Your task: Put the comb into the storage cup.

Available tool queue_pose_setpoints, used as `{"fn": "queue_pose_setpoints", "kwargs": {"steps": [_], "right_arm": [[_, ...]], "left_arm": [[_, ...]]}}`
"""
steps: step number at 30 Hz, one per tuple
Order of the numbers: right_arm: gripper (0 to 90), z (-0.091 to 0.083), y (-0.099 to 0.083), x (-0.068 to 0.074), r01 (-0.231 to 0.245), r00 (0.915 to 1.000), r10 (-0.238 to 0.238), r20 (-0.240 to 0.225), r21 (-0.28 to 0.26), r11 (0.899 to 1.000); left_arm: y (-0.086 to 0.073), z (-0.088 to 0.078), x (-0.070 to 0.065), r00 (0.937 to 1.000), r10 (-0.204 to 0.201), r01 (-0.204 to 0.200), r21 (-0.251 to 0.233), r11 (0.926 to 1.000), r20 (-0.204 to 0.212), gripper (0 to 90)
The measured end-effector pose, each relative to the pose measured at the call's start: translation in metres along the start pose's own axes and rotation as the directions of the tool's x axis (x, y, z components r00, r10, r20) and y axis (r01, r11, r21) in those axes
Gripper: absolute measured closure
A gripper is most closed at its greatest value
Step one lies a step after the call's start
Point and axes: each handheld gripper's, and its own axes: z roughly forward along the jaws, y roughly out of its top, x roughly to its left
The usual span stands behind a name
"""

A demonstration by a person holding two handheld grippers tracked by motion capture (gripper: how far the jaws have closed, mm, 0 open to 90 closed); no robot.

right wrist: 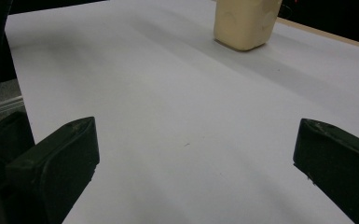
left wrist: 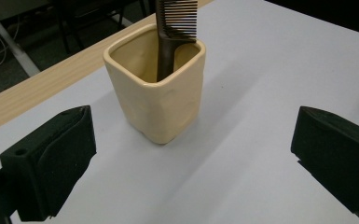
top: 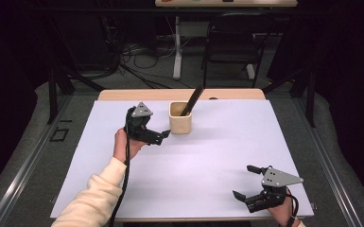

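Observation:
A cream square cup stands upright on the white table cover, toward the back middle. A dark comb stands in it, handle down, and leans to the right. My left gripper hangs just left of the cup, pointing at it and not touching it. In the left gripper view the cup and comb sit ahead of the wide-apart jaws of my open left gripper. My right gripper is open near the front right edge with nothing in it. Far off in the right gripper view is the cup.
The white cover spans most of the table, and a strip of bare wood shows along the far edge. Beyond the table stand a black chair and a desk leg among floor cables.

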Motion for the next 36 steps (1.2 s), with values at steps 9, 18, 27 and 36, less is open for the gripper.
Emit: {"fn": "queue_pose_setpoints", "kwargs": {"steps": [9, 18, 27, 36], "right_arm": [[0.0, 0.000, 0.000, 0.001, 0.001, 1.0000, -0.001, -0.001, 0.003, 1.000], [0.0, 0.000, 0.000, 0.001, 0.001, 1.0000, -0.001, -0.004, 0.007, 1.000], [0.0, 0.001, 0.000, 0.001, -0.003, 1.0000, 0.003, -0.006, 0.008, 1.000], [0.0, 0.001, 0.000, 0.001, -0.003, 1.0000, 0.003, -0.006, 0.005, 1.000]], "left_arm": [[-0.019, -0.012, -0.009, 1.0000, 0.000, 0.000, -0.020, 0.9998, -0.001, 0.0], [-0.039, -0.022, -0.012, 0.9992, -0.031, 0.030, -0.057, 0.9979, -0.024, 0.0], [-0.060, -0.029, -0.016, 0.9981, -0.051, 0.049, -0.063, 0.9968, -0.034, 0.0], [-0.075, -0.033, -0.020, 0.9963, -0.071, 0.067, -0.074, 0.9950, -0.048, 0.0]]}}
